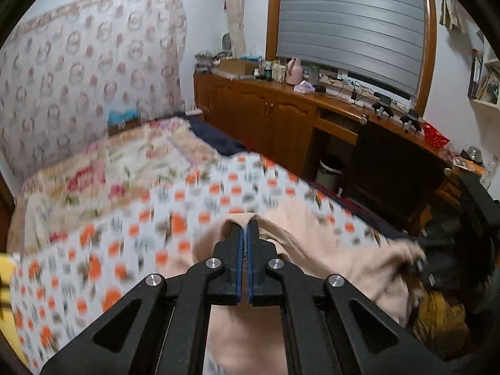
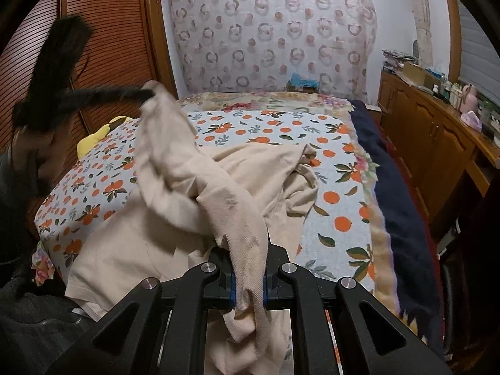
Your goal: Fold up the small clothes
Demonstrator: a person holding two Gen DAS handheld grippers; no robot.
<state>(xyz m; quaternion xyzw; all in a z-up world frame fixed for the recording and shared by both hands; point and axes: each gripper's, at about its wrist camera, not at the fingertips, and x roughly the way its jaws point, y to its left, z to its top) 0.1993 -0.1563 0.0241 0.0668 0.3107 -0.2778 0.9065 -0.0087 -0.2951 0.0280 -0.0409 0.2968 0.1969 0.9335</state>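
Two tongs work one beige garment (image 1: 312, 243). Through the left wrist camera, our left tongs (image 1: 244, 228) are clenched on a pinch of its cloth, lifted over the orange-print bedspread (image 1: 125, 234). Through the right wrist camera, our right tongs (image 2: 248, 284) grip a hanging strip of it; the rest lies rumpled on the near bed. Plain, soft and light, it should drape freely, so corners or hems look the best places to hold.
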